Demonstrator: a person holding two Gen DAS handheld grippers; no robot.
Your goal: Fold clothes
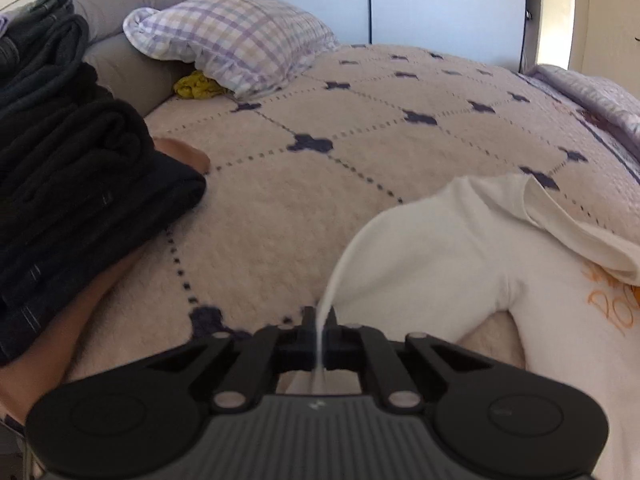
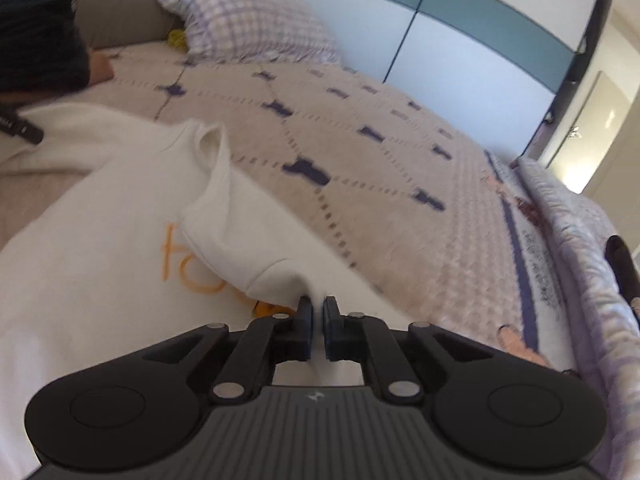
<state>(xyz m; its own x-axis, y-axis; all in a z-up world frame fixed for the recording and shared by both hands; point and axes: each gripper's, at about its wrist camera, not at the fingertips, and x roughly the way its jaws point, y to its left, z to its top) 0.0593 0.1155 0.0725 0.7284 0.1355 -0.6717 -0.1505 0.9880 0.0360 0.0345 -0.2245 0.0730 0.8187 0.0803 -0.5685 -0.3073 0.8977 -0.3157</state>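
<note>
The white T-shirt (image 1: 460, 248) is soft, matte cotton with orange lettering (image 2: 188, 268) across the chest, lying on the bed (image 1: 304, 208) toward its near edge. One short sleeve (image 2: 224, 236) is folded back over the print, its hemmed cuff forming a loose tube. Under it the bedspread is a nubby, cream fleece crossed by dashed stitch lines with dark navy clover shapes at the crossings.

A stack of folded dark clothes (image 1: 76, 184), thick and ribbed at the folds, sits at the left side of the bed. Between that stack and the shirt a wide stretch of cover lies bare, running up to the checked lilac pillow (image 1: 236, 40) by the grey padded headboard (image 1: 132, 64). A small yellow-green cloth (image 1: 198, 86) is tucked just beside the pillow. The far right edge of the bed drops away under a patterned quilt (image 2: 568, 240).

The left claw (image 1: 320, 318) is held low and level, pinching a thin edge of the shirt that stands upright between its fingers. The right claw (image 2: 318, 312) tilts slightly, its fingers nearly together, clamped on shirt fabric at the base of the folded sleeve.
</note>
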